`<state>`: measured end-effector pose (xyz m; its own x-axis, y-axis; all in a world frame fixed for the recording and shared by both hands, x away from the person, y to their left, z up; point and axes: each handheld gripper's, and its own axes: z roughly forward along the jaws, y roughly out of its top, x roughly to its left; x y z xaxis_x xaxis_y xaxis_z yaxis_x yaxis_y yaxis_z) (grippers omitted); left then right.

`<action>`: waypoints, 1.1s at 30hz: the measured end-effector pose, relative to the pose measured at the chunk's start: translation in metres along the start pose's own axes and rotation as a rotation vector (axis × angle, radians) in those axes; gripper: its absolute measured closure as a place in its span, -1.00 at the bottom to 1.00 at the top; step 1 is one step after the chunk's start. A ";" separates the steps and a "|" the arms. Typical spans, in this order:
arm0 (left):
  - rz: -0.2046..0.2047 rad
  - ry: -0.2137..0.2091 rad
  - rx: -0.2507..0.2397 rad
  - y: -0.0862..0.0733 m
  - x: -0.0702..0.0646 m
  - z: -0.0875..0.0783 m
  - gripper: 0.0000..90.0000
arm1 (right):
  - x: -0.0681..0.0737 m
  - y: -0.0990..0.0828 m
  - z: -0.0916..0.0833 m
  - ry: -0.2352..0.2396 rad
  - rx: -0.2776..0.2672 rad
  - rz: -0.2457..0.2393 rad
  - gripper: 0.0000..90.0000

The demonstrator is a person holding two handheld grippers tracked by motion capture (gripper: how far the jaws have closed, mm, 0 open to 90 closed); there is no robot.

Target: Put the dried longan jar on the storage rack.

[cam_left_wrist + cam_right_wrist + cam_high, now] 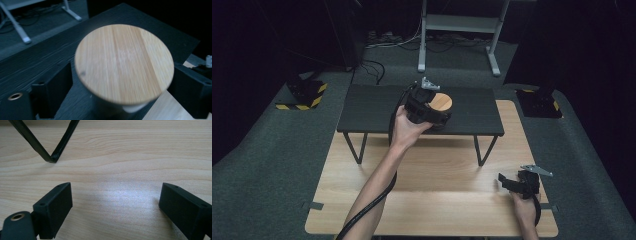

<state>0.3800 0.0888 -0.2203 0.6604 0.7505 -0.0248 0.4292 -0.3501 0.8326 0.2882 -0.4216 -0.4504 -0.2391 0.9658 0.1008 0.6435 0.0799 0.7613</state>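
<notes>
Now the left gripper [435,116] is up at the black shelf [372,107], and its two jaws stand one on each side of a white jar [130,108] with a round wooden lid [124,63]. The jar stands upright on the shelf, close to the shelf's front edge, and near the middle of its length in the high view. In the left gripper view the lid sits right between the jaws, with a small gap showing at the left jaw; the right jaw looks very near the lid, but the picture is blurry, so I cannot tell if it touches. To me the jaws look let go, not squeezing the jar. The left hand [404,131] is by far the nearer one to the jar. The right gripper [512,183] is well apart from the shelf, down on the light wooden table [437,200], with its jaws spread wide and nothing in them. One thin black leg [47,147] of the shelf stands in front of it. Behind the jar the shelf top is bare, so there is room to push it back. The front edge is the risk: a bump toward the person could tip the jar off the shelf.
</notes>
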 end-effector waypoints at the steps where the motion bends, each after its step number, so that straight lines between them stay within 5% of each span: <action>1: 0.000 0.010 -0.007 -0.004 -0.003 -0.004 -0.85 | 0.000 0.000 0.000 0.001 -0.001 0.001 -0.76; 7: 0.003 0.006 -0.072 -0.035 -0.011 -0.029 -0.96 | 0.000 0.000 0.000 0.001 -0.001 0.001 -0.76; 18: -0.014 -0.014 -0.105 -0.102 -0.025 -0.054 -0.99 | 0.001 0.000 0.000 -0.003 0.002 -0.001 -0.75; 20: -0.013 0.005 -0.109 -0.123 -0.032 -0.054 -0.98 | 0.002 0.001 0.000 -0.006 0.003 -0.003 -0.75; 33: -0.076 0.040 -0.043 -0.183 -0.037 -0.028 -0.98 | 0.005 0.001 0.001 -0.019 0.008 -0.016 -0.75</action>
<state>0.2597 0.1409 -0.3563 0.6013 0.7962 -0.0677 0.4501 -0.2675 0.8520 0.2884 -0.4162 -0.4493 -0.2357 0.9688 0.0762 0.6451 0.0974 0.7579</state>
